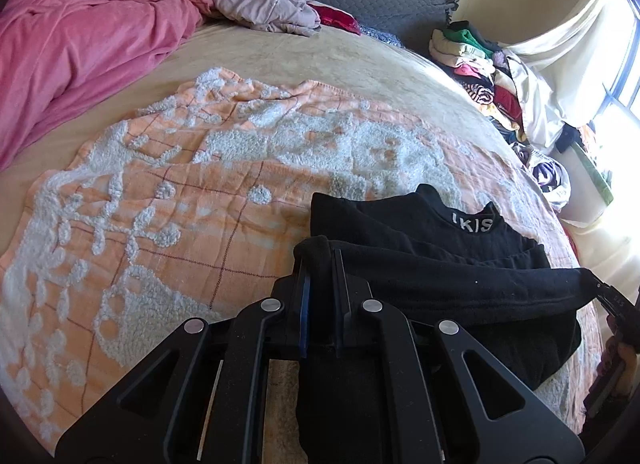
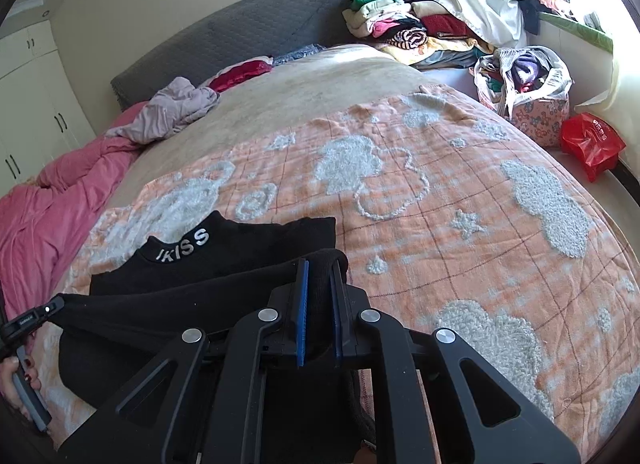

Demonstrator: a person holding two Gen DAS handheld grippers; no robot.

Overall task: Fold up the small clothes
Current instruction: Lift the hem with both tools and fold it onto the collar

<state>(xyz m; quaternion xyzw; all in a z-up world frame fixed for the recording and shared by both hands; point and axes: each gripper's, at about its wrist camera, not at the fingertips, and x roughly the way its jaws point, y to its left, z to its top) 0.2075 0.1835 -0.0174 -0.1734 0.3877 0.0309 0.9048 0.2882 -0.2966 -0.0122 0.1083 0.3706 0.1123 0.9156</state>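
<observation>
A black top (image 1: 432,236) with white letters on its collar lies on an orange and white patterned blanket (image 1: 160,203) on the bed. My left gripper (image 1: 322,260) is shut on the left corner of its near edge, which is lifted and folded over toward the collar. In the right wrist view the same black top (image 2: 224,264) shows, and my right gripper (image 2: 320,264) is shut on the right corner of that edge. The fabric stretches taut between the two grippers. Each gripper appears at the edge of the other's view, with a hand holding it.
A pink quilt (image 1: 60,39) is bunched at the left of the bed. A lilac garment (image 1: 264,3) and a red one lie near the grey headboard (image 2: 224,35). A heap of clothes (image 2: 404,27), a bag of clothes (image 2: 524,79) and a red bag (image 2: 592,139) sit at the right.
</observation>
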